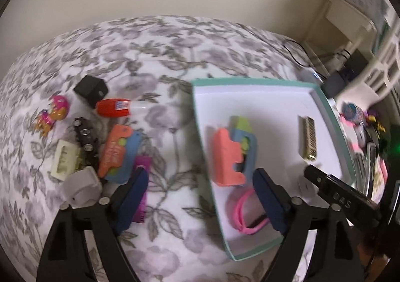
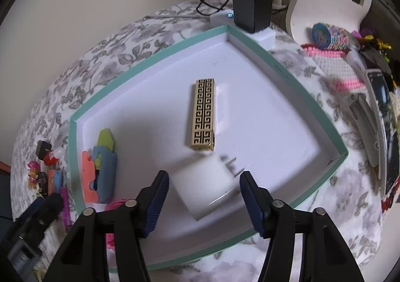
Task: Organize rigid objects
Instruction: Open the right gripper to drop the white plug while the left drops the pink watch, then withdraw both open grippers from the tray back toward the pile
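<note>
White plastic, the charger plug is judged light, stiff, best taken across its flat sides; it lies ungripped between the right hand-held gripper's wide-open jaws.

My bed carries a teal box near its right edge. Toward its left edge lie a black cube, a red tube and an orange toy.
</note>
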Demonstrator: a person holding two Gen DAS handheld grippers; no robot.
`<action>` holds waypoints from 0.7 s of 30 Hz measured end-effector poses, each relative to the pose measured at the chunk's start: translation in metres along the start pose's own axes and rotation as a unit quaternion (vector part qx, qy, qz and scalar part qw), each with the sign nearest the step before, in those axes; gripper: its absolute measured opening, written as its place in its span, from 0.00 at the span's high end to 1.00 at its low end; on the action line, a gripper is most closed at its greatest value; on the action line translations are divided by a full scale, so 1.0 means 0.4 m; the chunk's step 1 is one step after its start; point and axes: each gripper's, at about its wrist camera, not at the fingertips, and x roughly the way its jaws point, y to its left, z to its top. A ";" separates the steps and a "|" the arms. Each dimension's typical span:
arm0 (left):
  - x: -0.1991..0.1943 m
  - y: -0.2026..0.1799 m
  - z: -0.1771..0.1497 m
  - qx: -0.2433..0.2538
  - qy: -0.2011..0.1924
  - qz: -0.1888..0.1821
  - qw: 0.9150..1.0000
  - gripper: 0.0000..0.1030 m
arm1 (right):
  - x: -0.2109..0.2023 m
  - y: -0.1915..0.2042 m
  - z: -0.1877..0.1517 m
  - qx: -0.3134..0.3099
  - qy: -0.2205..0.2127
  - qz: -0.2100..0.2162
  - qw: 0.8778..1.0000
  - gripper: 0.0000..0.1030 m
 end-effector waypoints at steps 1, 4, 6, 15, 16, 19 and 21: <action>-0.002 0.008 0.002 -0.006 -0.003 0.003 1.000 0.14 | -0.003 0.003 0.001 -0.003 -0.006 0.001 1.000 0.24; -0.006 0.039 0.008 -0.029 -0.012 0.014 0.999 0.09 | -0.009 0.007 0.001 -0.011 -0.012 0.000 1.000 0.20; -0.010 0.059 0.011 -0.044 -0.018 0.021 0.999 0.05 | -0.008 0.014 0.002 -0.018 -0.013 0.000 1.000 0.18; -0.031 0.182 0.020 -0.117 -0.045 0.050 0.991 0.04 | -0.037 0.044 0.005 -0.046 -0.048 0.014 0.998 0.00; -0.034 0.193 0.019 -0.121 -0.050 0.054 0.990 0.04 | -0.042 0.048 0.006 -0.049 -0.054 0.014 0.997 0.00; -0.046 0.234 0.021 -0.136 -0.068 0.072 0.986 0.04 | -0.052 0.055 0.008 -0.052 -0.065 0.018 0.996 0.00; -0.055 0.261 0.021 -0.148 -0.076 0.077 0.983 0.04 | -0.056 0.060 0.008 -0.054 -0.069 0.017 0.996 0.00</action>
